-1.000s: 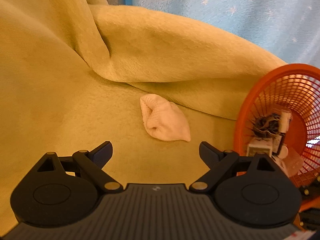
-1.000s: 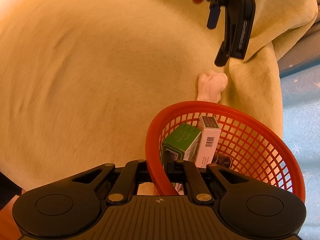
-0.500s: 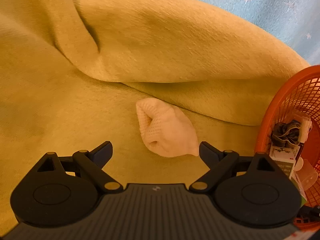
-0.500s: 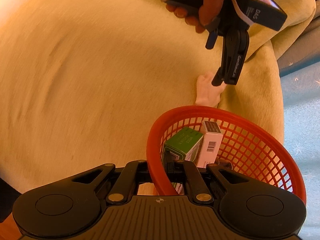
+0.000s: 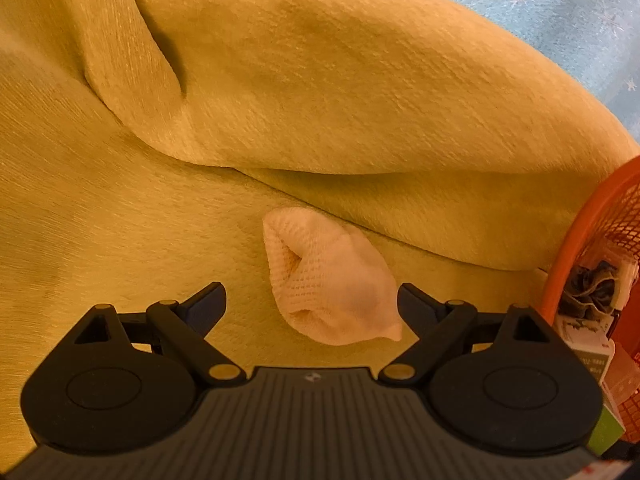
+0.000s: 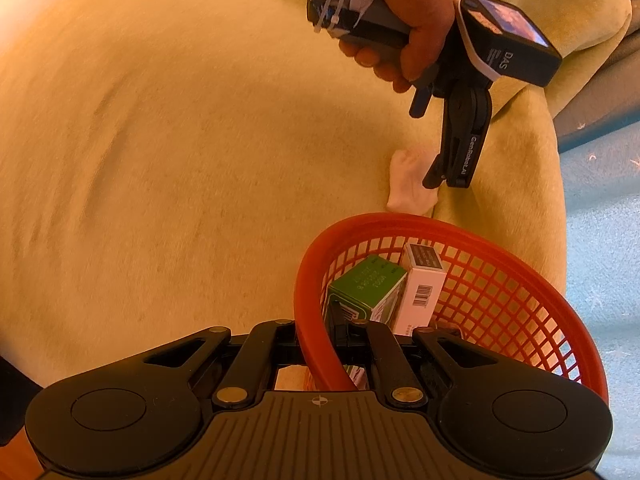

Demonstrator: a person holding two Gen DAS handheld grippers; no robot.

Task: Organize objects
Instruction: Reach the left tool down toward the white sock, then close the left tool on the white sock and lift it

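I have brought the wide-open, empty left gripper (image 5: 310, 298) down until the white sock (image 5: 334, 280) on the yellow blanket (image 5: 360, 92) lies between its fingers (ready to pinch), just beside the red basket (image 6: 316, 288) my clamped right gripper (image 6: 324, 344) holds by the rim.

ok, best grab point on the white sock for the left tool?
Pinch the small white mesh sock across its bunched middle, coming from above. It lies flat on the yellow blanket, the open left tool already straddles it.
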